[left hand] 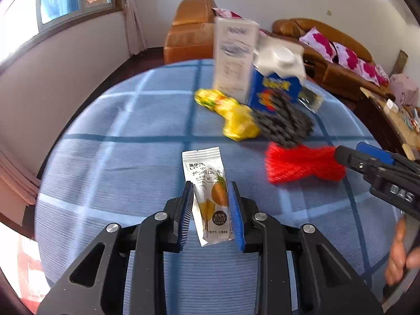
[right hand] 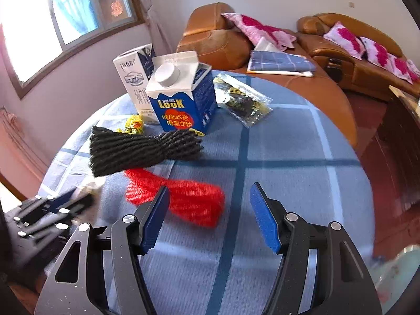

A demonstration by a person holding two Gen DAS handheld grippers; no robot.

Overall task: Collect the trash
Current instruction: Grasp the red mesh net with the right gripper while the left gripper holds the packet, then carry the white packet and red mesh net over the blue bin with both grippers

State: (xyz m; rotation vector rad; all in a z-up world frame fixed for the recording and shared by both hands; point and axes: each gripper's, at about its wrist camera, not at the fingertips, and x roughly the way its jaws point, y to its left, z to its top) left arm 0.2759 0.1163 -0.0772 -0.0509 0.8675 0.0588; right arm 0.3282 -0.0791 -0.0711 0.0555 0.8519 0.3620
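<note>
My left gripper (left hand: 211,187) is shut on a white snack sachet (left hand: 207,181) with an orange fruit picture, above the blue checked tablecloth (left hand: 118,157). My right gripper (right hand: 210,191) is open and empty, just in front of a red foam net (right hand: 181,197). That red net also shows in the left wrist view (left hand: 302,165), with the right gripper (left hand: 367,157) beside it. Behind it lie a black foam net (right hand: 141,149), a yellow wrapper (left hand: 231,113), a blue LOOK carton (right hand: 181,97), a white milk carton (right hand: 136,76) and a clear dark wrapper (right hand: 241,99).
The round table's edge (right hand: 349,136) falls off to the right toward a brown leather sofa (right hand: 354,60) with pink cushions. A folded blue cloth (right hand: 281,61) lies on the sofa. A window (right hand: 52,26) is at the left.
</note>
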